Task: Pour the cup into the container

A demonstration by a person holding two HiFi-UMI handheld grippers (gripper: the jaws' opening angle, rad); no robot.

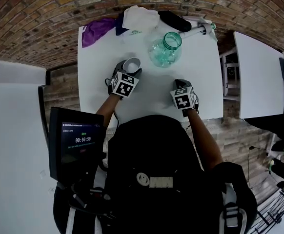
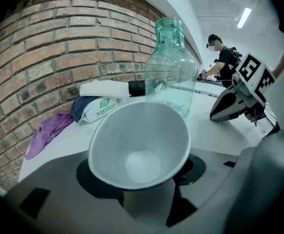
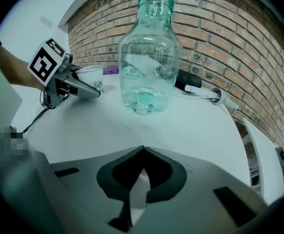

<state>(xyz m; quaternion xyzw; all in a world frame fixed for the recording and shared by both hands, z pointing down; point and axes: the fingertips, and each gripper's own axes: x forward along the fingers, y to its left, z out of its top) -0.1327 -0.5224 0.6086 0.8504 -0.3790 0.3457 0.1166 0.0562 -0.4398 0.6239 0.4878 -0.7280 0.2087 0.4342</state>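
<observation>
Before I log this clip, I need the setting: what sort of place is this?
Probably an indoor lab or studio for recording tasks: a white table against a brick wall, a screen showing a timer, and another person working in the background.

My white paper cup is pinched low on its body in my left gripper, and its open mouth faces back at me. I can see right down its white inside to the round bottom. Just beyond it, the container stands upright on the white table. It's a clear, green-tinted jar with a ribbed open neck, and pale bits lie at its base. Cup and jar are near each other, not touching.
</observation>
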